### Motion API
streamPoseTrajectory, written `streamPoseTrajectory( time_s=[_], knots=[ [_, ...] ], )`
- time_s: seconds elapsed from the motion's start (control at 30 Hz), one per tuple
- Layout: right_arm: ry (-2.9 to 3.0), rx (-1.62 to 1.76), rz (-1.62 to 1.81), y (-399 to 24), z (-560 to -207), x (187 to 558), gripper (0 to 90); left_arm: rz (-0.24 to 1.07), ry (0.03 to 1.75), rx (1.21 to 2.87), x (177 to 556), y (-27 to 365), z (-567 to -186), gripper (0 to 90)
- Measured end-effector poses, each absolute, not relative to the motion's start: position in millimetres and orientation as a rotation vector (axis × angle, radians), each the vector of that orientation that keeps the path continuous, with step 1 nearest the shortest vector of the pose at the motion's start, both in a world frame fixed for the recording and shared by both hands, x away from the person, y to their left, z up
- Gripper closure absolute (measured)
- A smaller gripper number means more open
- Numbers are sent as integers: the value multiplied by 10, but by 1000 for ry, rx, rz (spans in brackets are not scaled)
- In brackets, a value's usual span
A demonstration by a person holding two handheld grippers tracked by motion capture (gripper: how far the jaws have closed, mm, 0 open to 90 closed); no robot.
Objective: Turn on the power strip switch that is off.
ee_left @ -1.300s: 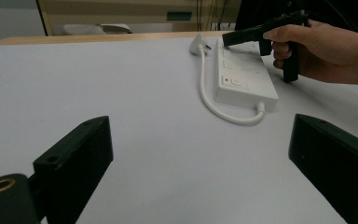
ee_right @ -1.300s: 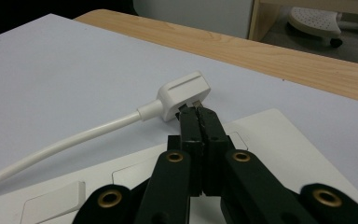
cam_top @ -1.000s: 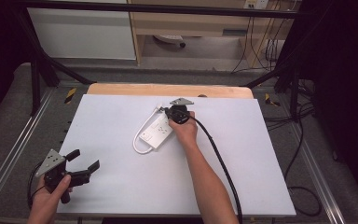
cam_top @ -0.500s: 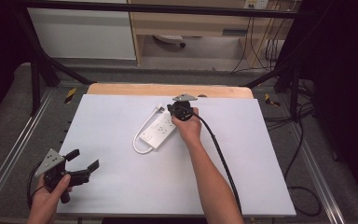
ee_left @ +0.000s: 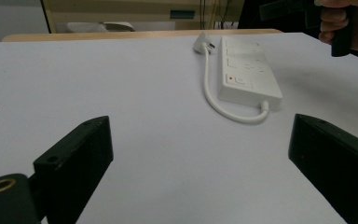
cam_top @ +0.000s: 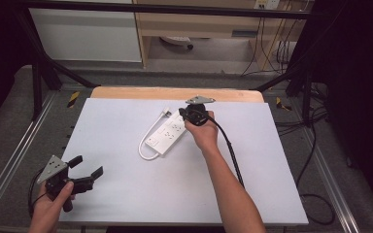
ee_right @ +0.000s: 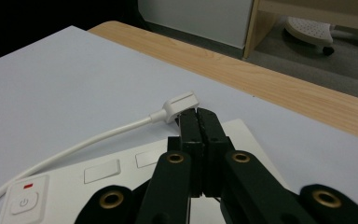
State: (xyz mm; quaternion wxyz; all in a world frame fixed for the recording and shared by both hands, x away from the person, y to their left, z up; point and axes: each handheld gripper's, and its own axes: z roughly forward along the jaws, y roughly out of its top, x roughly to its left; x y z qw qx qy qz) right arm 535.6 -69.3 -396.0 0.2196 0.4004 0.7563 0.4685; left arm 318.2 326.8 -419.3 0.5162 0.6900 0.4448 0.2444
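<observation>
Power strip (cam_top: 168,134) with looped cord (cam_top: 145,148) and plug (cam_top: 166,114) occupies mat (cam_top: 126,194) far centre; wide bare mat all round. Black frame struts (cam_top: 39,73) flank far corners.

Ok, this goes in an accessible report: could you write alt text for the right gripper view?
The right gripper hangs with its black jaws shut just above a white power strip on a white table. The strip's white plug lies just past the jaw tips.

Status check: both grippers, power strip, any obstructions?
Left gripper open, idle at near-left corner. Right gripper shut, over power strip, tips by its plug; grip unclear. No obstructions on table.
</observation>
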Motion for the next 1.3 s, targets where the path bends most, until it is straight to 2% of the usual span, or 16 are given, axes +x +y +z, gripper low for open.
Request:
streamPoseTrajectory(
  time_s=[0.33, 1.3],
  knots=[
    [2115, 1069, 1322, -750, -3902, 5220, 900, 589, 1061, 1658, 3167, 3272, -4186, 62],
    [2047, 1093, 1390, -1301, -3715, 4926, 889, 587, 1061, 1667, 3165, 3267, -4192, 55]
  ],
)
